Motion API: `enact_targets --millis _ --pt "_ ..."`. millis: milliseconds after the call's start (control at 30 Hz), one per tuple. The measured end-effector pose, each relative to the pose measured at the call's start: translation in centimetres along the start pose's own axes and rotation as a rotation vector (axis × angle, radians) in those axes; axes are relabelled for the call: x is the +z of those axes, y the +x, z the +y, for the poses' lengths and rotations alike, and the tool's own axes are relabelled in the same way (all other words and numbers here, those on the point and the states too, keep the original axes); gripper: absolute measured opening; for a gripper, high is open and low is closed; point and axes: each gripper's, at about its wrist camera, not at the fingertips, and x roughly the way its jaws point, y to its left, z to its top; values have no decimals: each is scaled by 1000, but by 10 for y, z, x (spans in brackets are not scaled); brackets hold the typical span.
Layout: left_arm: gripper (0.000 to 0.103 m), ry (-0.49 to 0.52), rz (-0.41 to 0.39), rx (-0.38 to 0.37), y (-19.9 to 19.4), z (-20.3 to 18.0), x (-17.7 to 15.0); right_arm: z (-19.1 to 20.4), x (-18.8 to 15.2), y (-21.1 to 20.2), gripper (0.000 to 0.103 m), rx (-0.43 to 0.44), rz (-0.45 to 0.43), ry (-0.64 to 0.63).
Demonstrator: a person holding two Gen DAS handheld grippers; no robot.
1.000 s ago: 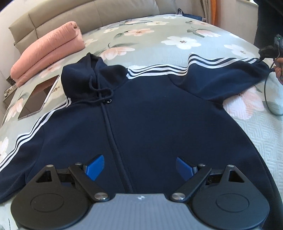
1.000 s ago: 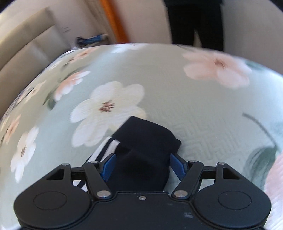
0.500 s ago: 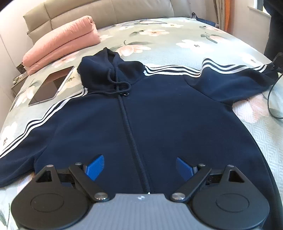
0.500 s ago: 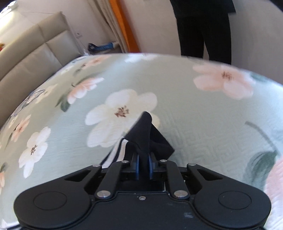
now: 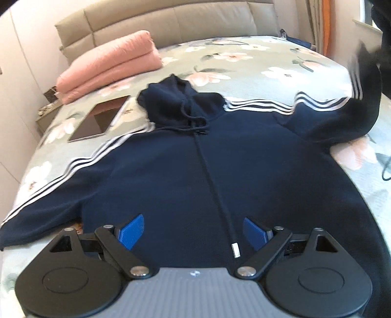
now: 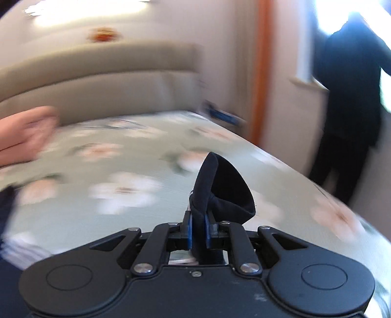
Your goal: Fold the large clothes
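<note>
A navy zip hoodie (image 5: 185, 171) with white sleeve stripes lies face up on the floral bedspread, hood toward the headboard. My left gripper (image 5: 194, 231) hovers open over its lower hem, blue pads either side of the zipper pull, nothing between them. My right gripper (image 6: 198, 230) is shut on the sleeve cuff (image 6: 220, 190), which sticks up from between its pads. In the left wrist view that right sleeve (image 5: 361, 97) rises off the bed at the far right, blurred.
A folded pink blanket (image 5: 110, 66) lies near the headboard (image 5: 171, 22). A tablet (image 5: 100, 121) rests left of the hood. A person in dark clothes (image 6: 347, 97) stands by the window at the bed's right side. A black cable (image 5: 386, 168) hangs at the right edge.
My right gripper closed on the sleeve cuff and lifted it off the bed, swinging toward the headboard. My left gripper drew back along the hoodie, staying open.
</note>
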Motion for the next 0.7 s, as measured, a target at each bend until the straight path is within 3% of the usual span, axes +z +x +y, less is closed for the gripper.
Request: enact_targets --millis 167,300,333,367,400,433,500,600,700 --pt "90 -120 -1 4 -8 46 -13 144 20 -71 14 258 -72 -25" --pt "90 -229 -6 13 -14 98 -21 270 18 -111 14 448 -66 -39" --pt "91 -240 -15 25 -15 112 -23 301 14 -116 19 492 -43 -55" --pt "91 -244 -18 45 -16 125 -26 333 7 -119 33 546 -2 -82" --pt "91 -246 -18 65 -14 139 -29 356 1 -122 50 590 36 -111" --pt "91 -246 -17 77 -13 150 -32 377 -7 -125 81 625 74 -137" --pt "91 -259 -8 97 -8 174 -40 396 -29 -134 80 681 108 -160" --pt "91 -306 2 80 3 206 -45 387 -60 -139 80 634 132 -216" --pt "91 -350 -14 -7 18 227 -39 354 -94 -127 80 450 224 -248"
